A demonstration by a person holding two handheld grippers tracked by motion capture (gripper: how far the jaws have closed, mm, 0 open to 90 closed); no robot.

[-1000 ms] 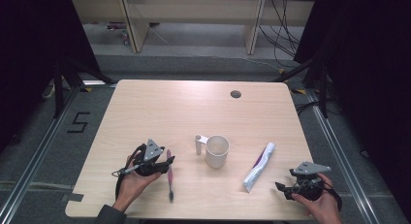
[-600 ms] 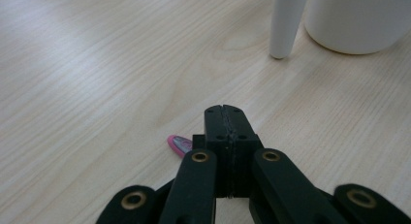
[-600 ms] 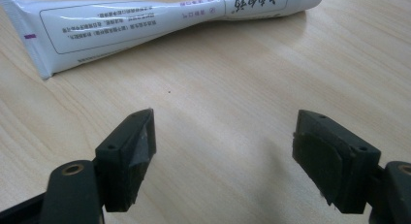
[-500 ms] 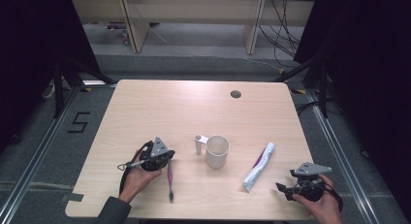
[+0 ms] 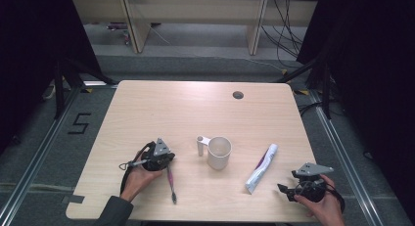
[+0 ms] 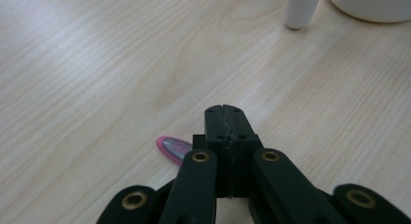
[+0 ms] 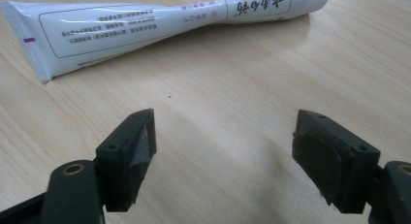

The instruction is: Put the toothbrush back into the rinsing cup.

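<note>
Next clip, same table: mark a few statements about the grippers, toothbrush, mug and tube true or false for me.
1. The left gripper is shut on the toothbrush. True: its jaws have just closed on the pink handle.
2. The right gripper holds the toothpaste tube. False: its jaws stand open, with the tube lying on the table beyond them.
3. The mug stands upright between toothbrush and tube. True.
4. The toothbrush stands in the mug. False: it lies on the table left of the mug.

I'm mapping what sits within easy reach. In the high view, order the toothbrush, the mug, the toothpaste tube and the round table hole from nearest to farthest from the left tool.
From the left tool:
1. Toothbrush, right at it, toward the near edge.
2. Mug, table middle.
3. Toothpaste tube, right of the mug.
4. Round hole, far edge.
</note>
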